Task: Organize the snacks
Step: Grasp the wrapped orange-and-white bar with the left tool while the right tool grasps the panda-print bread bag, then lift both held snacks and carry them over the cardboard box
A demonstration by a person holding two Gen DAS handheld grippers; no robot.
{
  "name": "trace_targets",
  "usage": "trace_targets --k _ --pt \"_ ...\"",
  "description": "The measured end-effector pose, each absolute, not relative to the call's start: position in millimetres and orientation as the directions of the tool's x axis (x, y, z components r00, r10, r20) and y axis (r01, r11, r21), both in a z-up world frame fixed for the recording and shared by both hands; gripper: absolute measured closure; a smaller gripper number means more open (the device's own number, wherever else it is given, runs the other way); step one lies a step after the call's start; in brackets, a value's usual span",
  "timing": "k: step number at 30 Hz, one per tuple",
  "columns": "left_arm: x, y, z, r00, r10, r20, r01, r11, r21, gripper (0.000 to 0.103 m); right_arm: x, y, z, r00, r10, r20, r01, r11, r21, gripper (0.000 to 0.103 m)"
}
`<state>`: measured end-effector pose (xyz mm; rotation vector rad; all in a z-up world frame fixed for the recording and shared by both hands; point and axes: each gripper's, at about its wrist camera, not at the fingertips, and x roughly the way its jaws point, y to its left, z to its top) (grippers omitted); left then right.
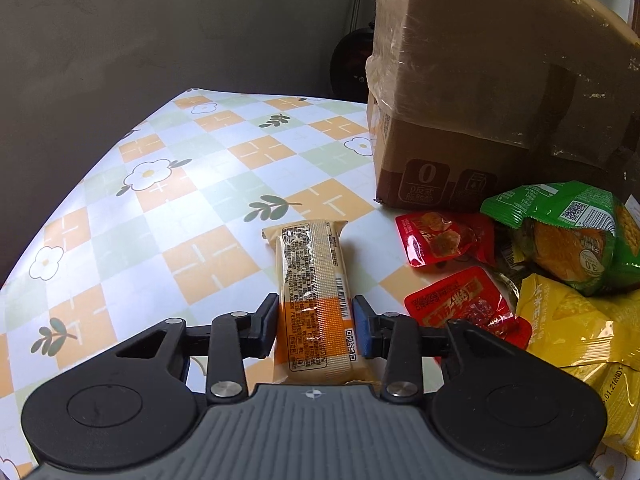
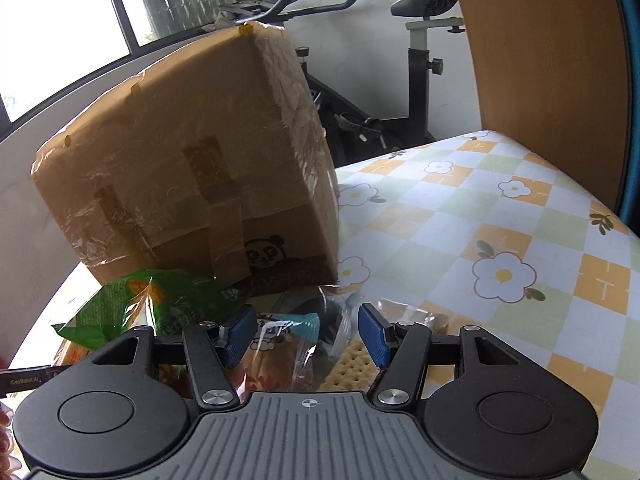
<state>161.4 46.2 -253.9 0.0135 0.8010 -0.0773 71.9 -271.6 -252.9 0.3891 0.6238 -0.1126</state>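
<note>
The left gripper (image 1: 316, 322) has its jaws closed against the two long sides of a wrapped snack bar (image 1: 314, 300), the pads pressing on its orange lower half. The bar lies flat on the table, running straight away from the gripper; its wrapper is cream above, orange below, with dense black print, a barcode along one edge and a small QR code near the close end.

Just right of that gripper lie two red snack sachets (image 1: 460, 300), one nearer and one further out. Beyond them to the right sit a green chip bag (image 1: 560, 236) and a yellow chip bag (image 1: 576, 332), heaped together and touching. Ahead and to the right stands a taped cardboard box (image 1: 472, 92), shut and wrapped in clear film, so its contents cannot be seen. The tablecloth (image 1: 168, 184) is checked in orange, green and white with flowers.

The right gripper (image 2: 307, 332) hangs over the snack heap with its jaws partly apart; clear-wrapped packets (image 2: 280, 344) lie between and beneath the blue pads (image 2: 372, 334), but whether the pads press on anything cannot be told. A cracker pack (image 2: 352, 364) shows close to its right pad, the green bag to its left, the box directly ahead. An exercise bike (image 2: 416, 60) stands behind the table.
</note>
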Motion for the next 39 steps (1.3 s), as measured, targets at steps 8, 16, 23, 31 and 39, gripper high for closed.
trace_targets --k 8,16,23,31,39 --pt "135 49 -251 0.689 -0.089 -0.719 0.078 0.996 -0.049 0.063 70 -257 -255 0.786 0.094 -0.611 0.138 0.937 0.321 0.048" --pt "115 47 -253 0.692 -0.102 -0.714 0.083 0.995 -0.062 0.063 79 -257 -271 0.754 0.140 -0.642 0.143 0.919 0.369 0.046" --pt "115 48 -255 0.686 -0.099 -0.721 0.066 0.995 -0.074 0.061 81 -269 -284 0.749 0.212 -0.628 0.161 0.861 0.482 0.043" --pt "136 46 -255 0.653 -0.133 -0.745 0.106 0.991 -0.085 0.043 80 -272 -286 0.747 0.243 -0.619 0.155 0.842 0.517 0.045" --pt "135 47 -254 0.666 -0.094 -0.740 0.054 0.995 -0.079 0.064 72 -269 -266 0.771 0.197 -0.606 0.125 0.886 0.447 0.058"
